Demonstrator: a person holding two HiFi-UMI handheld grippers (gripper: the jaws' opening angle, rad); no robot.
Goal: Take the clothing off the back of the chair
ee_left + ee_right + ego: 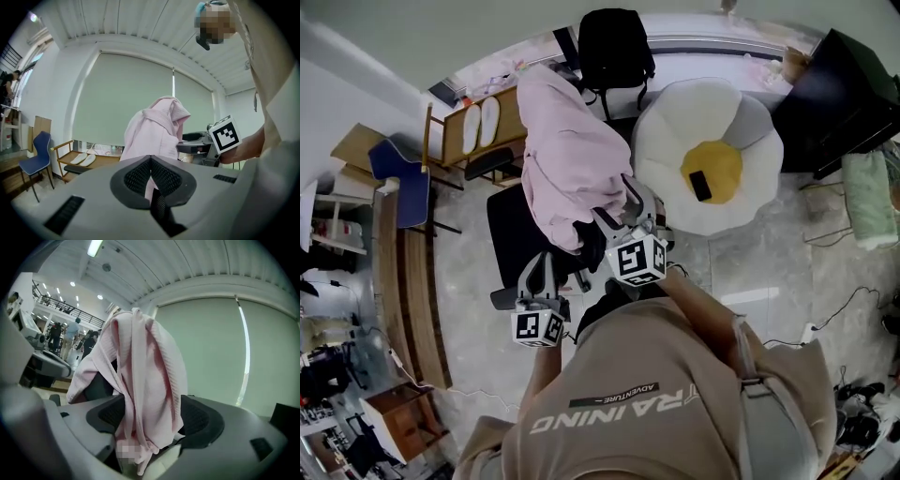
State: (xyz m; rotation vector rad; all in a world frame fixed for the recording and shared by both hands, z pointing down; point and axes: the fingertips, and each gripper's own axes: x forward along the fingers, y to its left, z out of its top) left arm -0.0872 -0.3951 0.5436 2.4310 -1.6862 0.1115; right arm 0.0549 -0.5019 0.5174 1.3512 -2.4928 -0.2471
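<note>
Left gripper [150,160]: jaws closed, pads meeting at the tips, nothing gripped; it points toward the garment from the near side. Right gripper [157,416]: jaws spread wide, with a hanging fold of the one pink garment [567,159] dropping between the pads; neither pad presses on it. The garment is draped over the back of the one black office chair [511,230], covering the top of the backrest and trailing down toward the seat. The two grippers sit side by side at the chair's near edge, the right one reaching farther in. Right of the chair: one white egg-shaped cushion [675,141] with a yellow centre, and one small black object [699,185] lying on the yellow. Far side: one black backpack [614,47]. Left: one wooden rack [510,108] bearing two white slippers [471,129], and one blue chair [403,178] beside it.
</note>
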